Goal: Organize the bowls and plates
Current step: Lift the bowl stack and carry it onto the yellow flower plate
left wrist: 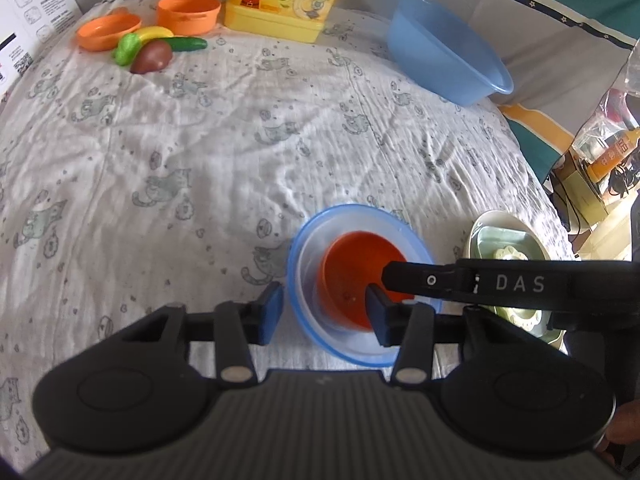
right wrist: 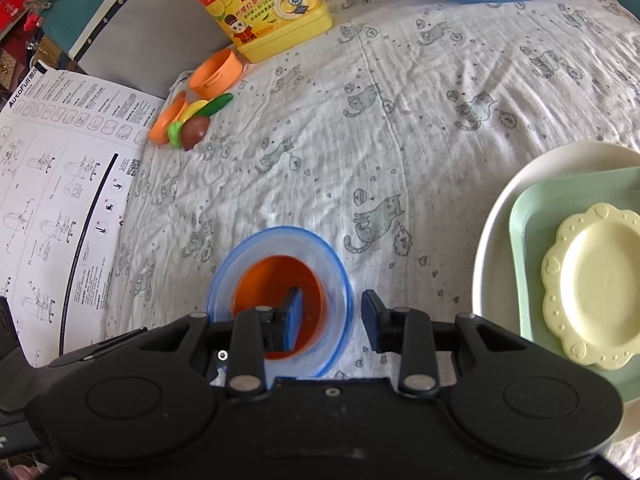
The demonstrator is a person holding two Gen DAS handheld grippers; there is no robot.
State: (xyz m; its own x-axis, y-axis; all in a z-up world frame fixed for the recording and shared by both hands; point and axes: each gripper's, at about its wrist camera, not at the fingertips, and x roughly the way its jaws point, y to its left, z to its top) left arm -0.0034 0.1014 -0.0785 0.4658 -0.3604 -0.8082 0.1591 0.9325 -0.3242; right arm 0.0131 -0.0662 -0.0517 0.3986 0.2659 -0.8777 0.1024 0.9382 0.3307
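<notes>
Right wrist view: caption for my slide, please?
Right tongs straddle the blue-rimmed bowl's wall, orange bowl nested inside.

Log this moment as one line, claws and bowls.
left claw: straddling wall of orange bowl nested in blue-rimmed clear bowl | right claw: same, opposite wall | contact: unclear

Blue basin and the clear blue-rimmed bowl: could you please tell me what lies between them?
Only bare cat-print cloth lies between the blue basin and the clear blue-rimmed bowl, as the left wrist view shows.
</notes>
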